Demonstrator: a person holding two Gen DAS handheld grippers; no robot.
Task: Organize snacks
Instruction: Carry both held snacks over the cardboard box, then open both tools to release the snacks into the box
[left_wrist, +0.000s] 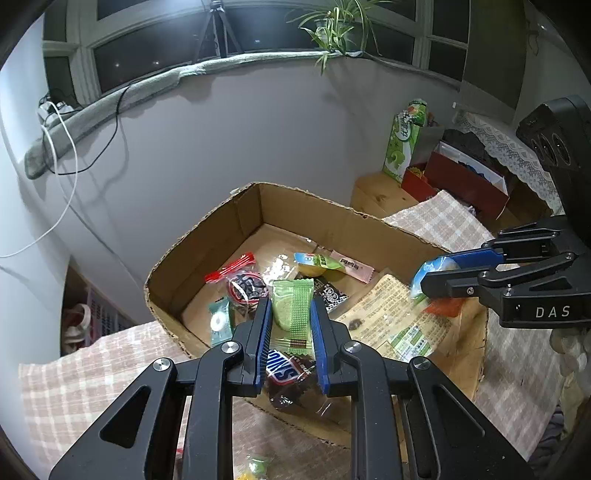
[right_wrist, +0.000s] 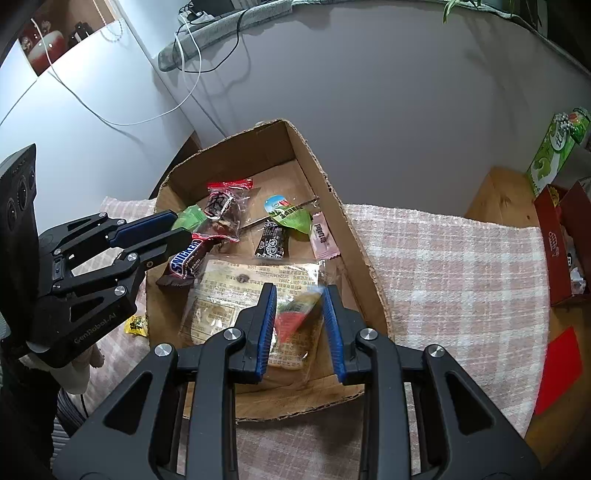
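An open cardboard box (left_wrist: 207, 236) (right_wrist: 369, 266) sits on a checked cloth and holds several snack packets. My left gripper (left_wrist: 291, 310) is shut on a green wafer packet (left_wrist: 293, 314) and a Snickers bar (left_wrist: 284, 369), over the box's near left edge; in the right wrist view it (right_wrist: 177, 229) grips both, with the Snickers (right_wrist: 184, 260) hanging below. My right gripper (right_wrist: 301, 295) is open over the box, and a blurred red-and-green packet (right_wrist: 295, 314) sits between its fingers. In the left wrist view the right gripper (left_wrist: 428, 277) has a blue-white packet (left_wrist: 432, 269) at its tips.
In the box lie a large printed flat packet (right_wrist: 236, 291), a red-sealed bag (right_wrist: 225, 206), a green leaf-shaped packet (right_wrist: 291, 218), a black packet (right_wrist: 271, 243) and a pink one (right_wrist: 323, 236). A yellow candy (right_wrist: 136, 325) lies on the cloth. Red boxes (right_wrist: 554, 251) and a green carton (left_wrist: 402, 147) stand at right.
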